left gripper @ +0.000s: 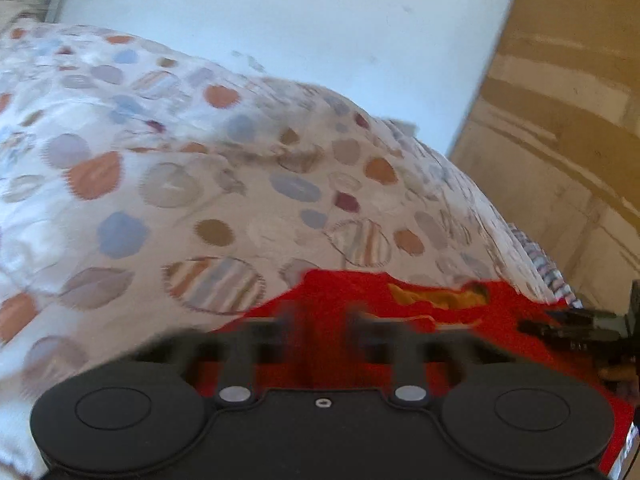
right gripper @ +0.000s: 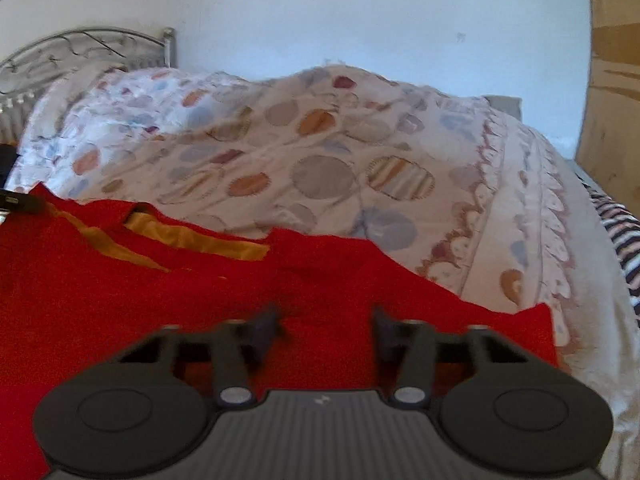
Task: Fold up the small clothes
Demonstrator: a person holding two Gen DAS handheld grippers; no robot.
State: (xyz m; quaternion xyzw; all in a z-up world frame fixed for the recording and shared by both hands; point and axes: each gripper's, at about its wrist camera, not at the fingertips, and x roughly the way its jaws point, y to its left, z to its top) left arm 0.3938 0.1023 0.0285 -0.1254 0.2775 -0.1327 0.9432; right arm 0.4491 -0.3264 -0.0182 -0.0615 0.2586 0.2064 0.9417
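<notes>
A red garment [left gripper: 340, 292] with a yellow inner neckline [left gripper: 436, 298] lies spread on a bed. In the left wrist view my left gripper [left gripper: 322, 320] is blurred, its fingers close together with red cloth pinched between them, near the garment's left edge. The other gripper's dark tip [left gripper: 576, 326] shows at the right edge. In the right wrist view the red garment [right gripper: 120, 300] fills the lower left, its yellow neckline [right gripper: 192, 236] further back. My right gripper [right gripper: 325, 320] hovers over the garment's right part, fingers apart, cloth flat below them.
A bedspread [right gripper: 320, 140] with coloured circles covers the bed and bulges behind the garment. A metal headboard [right gripper: 80, 48] stands at the far left against a pale wall. A brown wooden panel [right gripper: 612, 100] rises on the right, and striped fabric [right gripper: 624, 240] lies at the bed's right edge.
</notes>
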